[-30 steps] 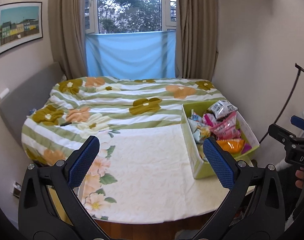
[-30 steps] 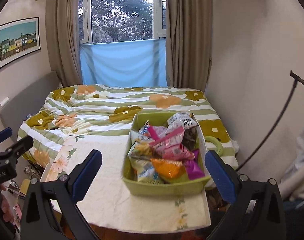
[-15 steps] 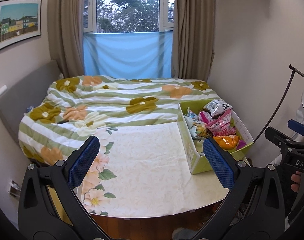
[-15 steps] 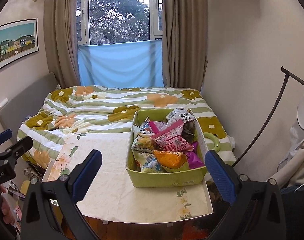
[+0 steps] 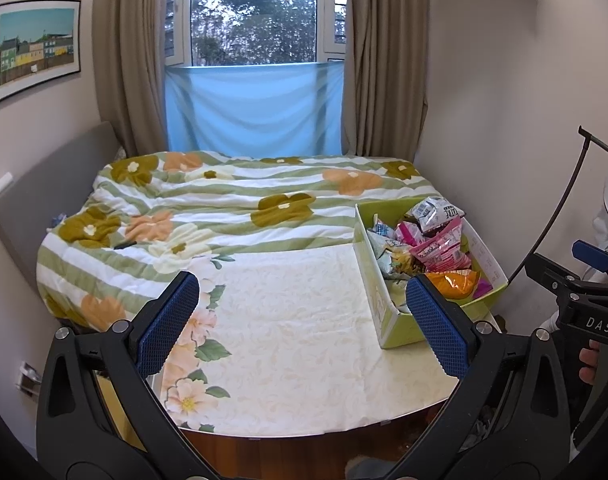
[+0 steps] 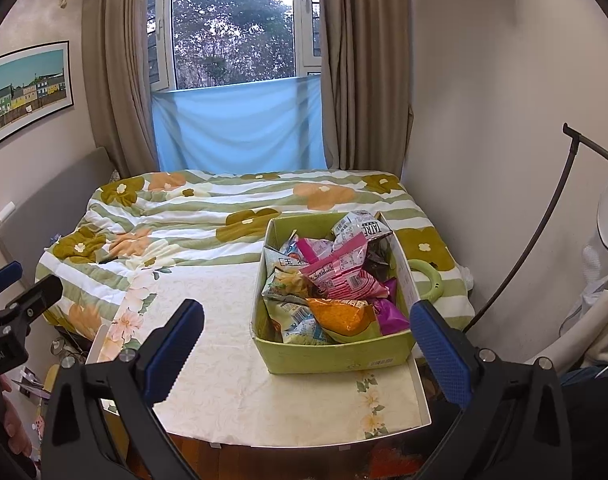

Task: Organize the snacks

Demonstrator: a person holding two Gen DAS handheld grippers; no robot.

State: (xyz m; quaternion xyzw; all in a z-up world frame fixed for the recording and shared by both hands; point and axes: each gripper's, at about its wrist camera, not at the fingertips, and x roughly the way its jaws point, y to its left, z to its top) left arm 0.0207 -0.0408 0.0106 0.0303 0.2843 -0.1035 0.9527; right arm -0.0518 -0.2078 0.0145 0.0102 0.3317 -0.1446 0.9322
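A green cardboard box [image 6: 336, 354] full of snack packets stands on the right of a table with a floral cloth [image 6: 232, 380]. On top lie a pink packet [image 6: 336, 274], an orange packet [image 6: 340, 314] and a white packet [image 6: 360, 226]. The box also shows in the left wrist view [image 5: 388, 320], at the right. My right gripper [image 6: 306, 336] is open and empty, held back from the box's near wall. My left gripper [image 5: 302, 316] is open and empty over the table's near left part.
A bed with a flowered green-striped quilt [image 5: 232, 204] lies just behind the table. A green ring [image 6: 426, 278] lies on the bed right of the box. A wall and a black curved stand [image 6: 544, 232] are on the right. The table's front edge [image 5: 304, 432] is close.
Both grippers have drawn back and risen a little, so the table and box look smaller and farther. Both stay open and empty.
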